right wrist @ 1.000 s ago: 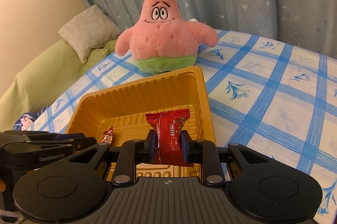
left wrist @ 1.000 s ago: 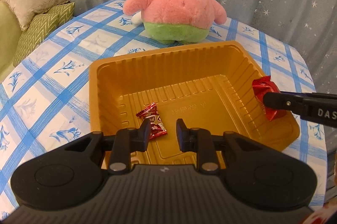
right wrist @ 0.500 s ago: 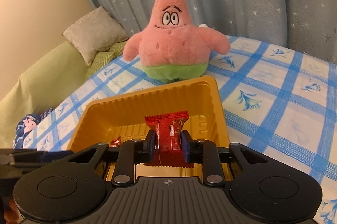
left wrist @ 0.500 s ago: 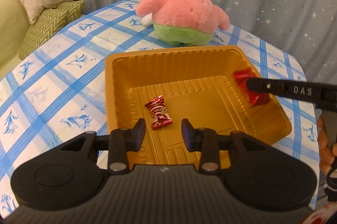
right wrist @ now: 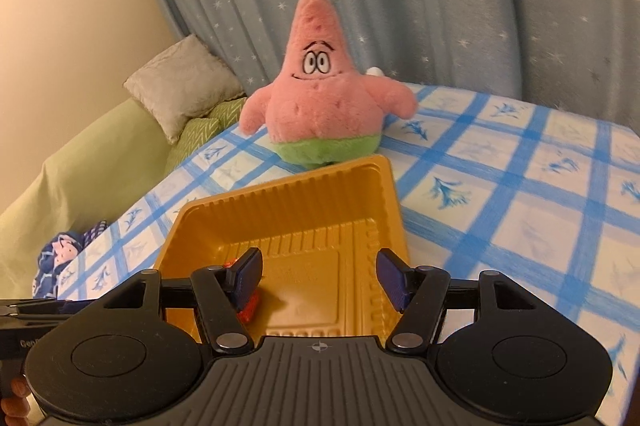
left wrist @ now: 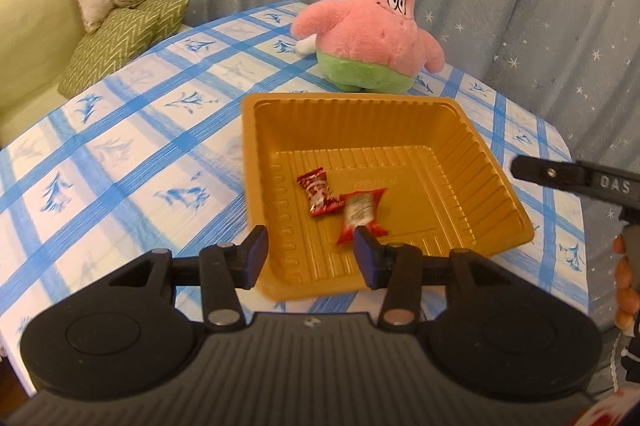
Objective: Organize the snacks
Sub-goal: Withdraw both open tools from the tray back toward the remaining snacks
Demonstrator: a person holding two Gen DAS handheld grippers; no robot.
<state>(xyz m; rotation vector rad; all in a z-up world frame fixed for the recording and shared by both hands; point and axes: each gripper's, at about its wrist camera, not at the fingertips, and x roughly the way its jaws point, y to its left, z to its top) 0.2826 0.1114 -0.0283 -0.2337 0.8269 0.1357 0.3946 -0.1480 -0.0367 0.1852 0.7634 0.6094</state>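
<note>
Over the gold tray (left wrist: pixel 460 146) we've got both grippers (left wrist: pixel 310 250) (right wrist: pixel 320 276) spread wide, holding nothing; two red candies (left wrist: pixel 320 192) (left wrist: pixel 362 214) lie touching inside.

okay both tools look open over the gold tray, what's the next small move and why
Probably lift the right tool back out of the gold tray to fetch another snack. Its jaws stand wide apart with nothing between them, and two red snack packets lie on the tray floor. The left tool is open and empty too.

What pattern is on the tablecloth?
The tablecloth is white with blue checks and small blue flower sprigs, clearest in the right wrist view.
</note>
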